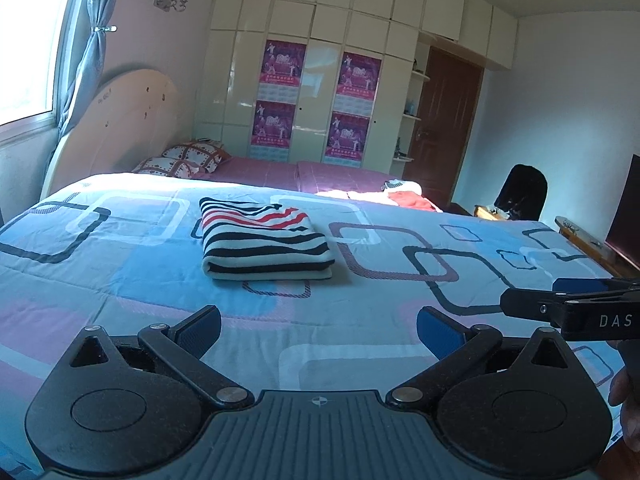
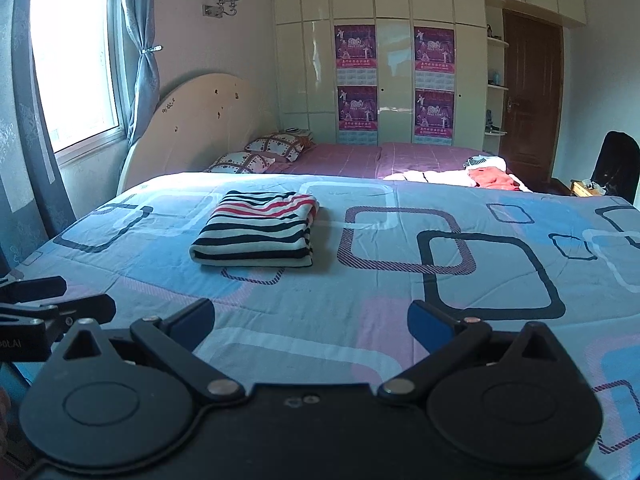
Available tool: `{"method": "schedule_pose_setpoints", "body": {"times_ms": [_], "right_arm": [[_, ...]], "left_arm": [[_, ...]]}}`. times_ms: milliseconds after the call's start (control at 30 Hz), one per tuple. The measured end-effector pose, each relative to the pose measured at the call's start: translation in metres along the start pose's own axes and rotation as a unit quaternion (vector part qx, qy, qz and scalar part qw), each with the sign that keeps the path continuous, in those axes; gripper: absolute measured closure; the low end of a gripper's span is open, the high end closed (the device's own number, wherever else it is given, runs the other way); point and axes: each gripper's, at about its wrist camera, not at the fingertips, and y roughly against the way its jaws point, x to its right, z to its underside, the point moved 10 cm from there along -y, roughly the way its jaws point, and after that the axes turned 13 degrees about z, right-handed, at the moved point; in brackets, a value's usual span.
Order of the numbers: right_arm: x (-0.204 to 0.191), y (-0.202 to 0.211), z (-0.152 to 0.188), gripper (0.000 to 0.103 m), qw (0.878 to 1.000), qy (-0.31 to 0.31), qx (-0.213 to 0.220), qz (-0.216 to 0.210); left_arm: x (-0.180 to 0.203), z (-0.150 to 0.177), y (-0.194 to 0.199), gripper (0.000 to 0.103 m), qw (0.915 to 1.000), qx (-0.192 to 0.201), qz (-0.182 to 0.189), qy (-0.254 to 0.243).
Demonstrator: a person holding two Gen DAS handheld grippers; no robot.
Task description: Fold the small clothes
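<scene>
- Striped garment (image 1: 266, 242) is seen folded into a neat rectangle on the patterned quilt (image 1: 400, 280), ahead of both grippers.
- Left gripper (image 1: 318, 330): fingers spread wide, nothing held.
- Right gripper (image 2: 310, 320): likewise wide, empty.
- Red and white clothes (image 2: 486, 176) at the far edge appear unfolded; likely left to do.

Right gripper (image 1: 528, 300) is cut off by the left wrist view's right edge, only one finger and part of its body showing; left gripper (image 2: 86, 296) likewise runs off the right wrist view's left edge. Poster (image 2: 355, 46) text on the wardrobe is too small to read. The clothes pile (image 1: 404, 196) at the bed's far side is too small and washed out to identify.
</scene>
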Motion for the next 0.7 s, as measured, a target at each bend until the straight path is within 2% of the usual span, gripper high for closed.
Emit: {"method": "schedule_pose_setpoints", "body": {"times_ms": [700], "right_arm": [[-0.0062, -0.001, 0.003, 0.001, 1.0, 0.003, 0.002, 0.014]], "left_arm": [[-0.0072, -0.0011, 0.0023, 0.0, 1.0, 0.002, 0.003, 0.006]]}}
